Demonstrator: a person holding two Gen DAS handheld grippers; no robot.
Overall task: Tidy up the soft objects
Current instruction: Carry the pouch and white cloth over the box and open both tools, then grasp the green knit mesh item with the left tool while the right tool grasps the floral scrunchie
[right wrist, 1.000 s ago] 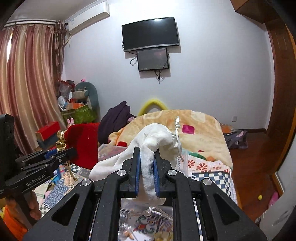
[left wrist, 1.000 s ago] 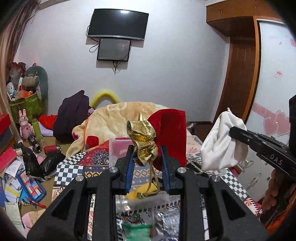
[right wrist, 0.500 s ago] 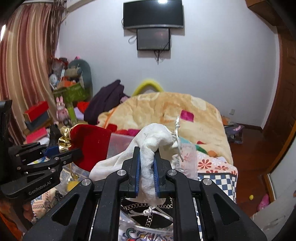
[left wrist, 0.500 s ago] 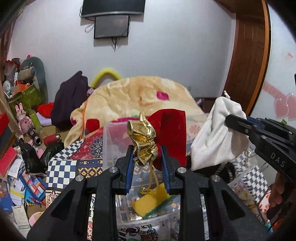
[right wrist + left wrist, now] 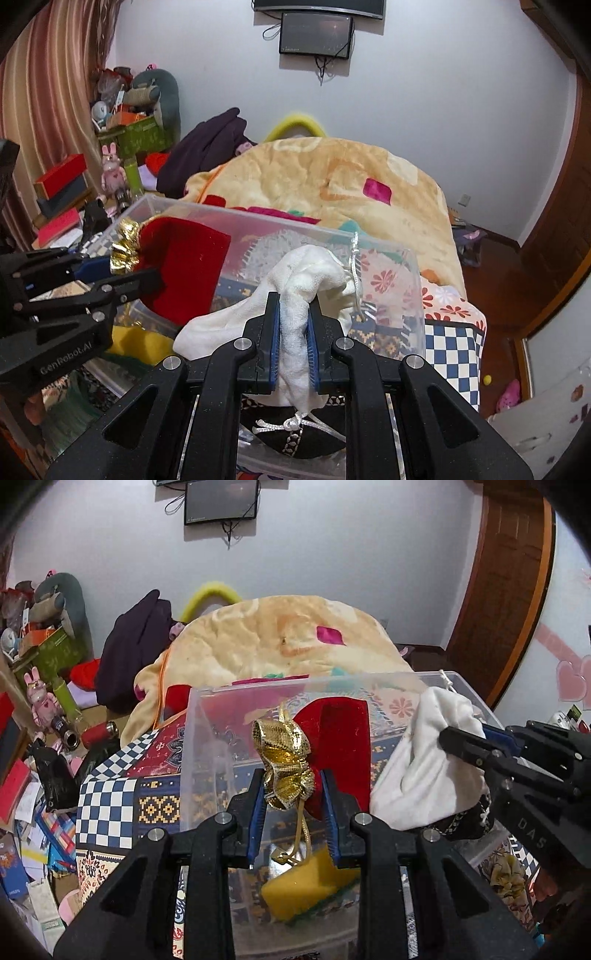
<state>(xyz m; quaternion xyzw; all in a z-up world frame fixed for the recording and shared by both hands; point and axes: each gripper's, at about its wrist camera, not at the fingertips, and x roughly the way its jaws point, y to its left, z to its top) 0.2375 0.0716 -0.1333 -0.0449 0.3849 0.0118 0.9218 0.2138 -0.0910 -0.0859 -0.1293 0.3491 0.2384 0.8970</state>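
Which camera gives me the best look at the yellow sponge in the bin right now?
The left wrist view: the yellow sponge lies on the floor of the clear bin, seen nearly whole below the left gripper. In the right wrist view only a yellow patch shows, behind that gripper.

Two black handheld grippers with blue finger pads are held side by side, both pointing forward. The left gripper [image 5: 291, 794] has its jaws partly closed, pinching a bunched object between the pads. The right gripper [image 5: 293, 332] has its jaws drawn closer together, clamping soft material. Each gripper's fingers appear from the side in the other's view. Part of a hand grips the left handle at the frame's lower left edge.
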